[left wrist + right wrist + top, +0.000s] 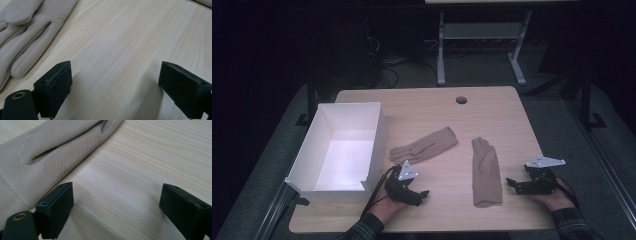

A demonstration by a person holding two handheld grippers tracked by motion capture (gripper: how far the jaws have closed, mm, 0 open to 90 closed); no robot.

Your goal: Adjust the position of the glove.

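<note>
Left gripper view: left glove point(23, 35) cut off by the top and left edges; cuff and most fingertips out of frame.

Right gripper view: right glove point(50, 152) runs off the top and left edges; its full outline can't be made out.

High view: both forearms cut at the bottom edge. White box point(343, 146) near-wall interior hidden. Room beyond the desk point(492, 107) too dark to read.

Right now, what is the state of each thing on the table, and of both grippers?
Left gripper: open, holding nothing.
Right gripper: open, holding nothing.
Left glove: lying flat, not gripped.
Right glove: lying flat, not gripped.
White box: open on top, nothing inside.
</note>
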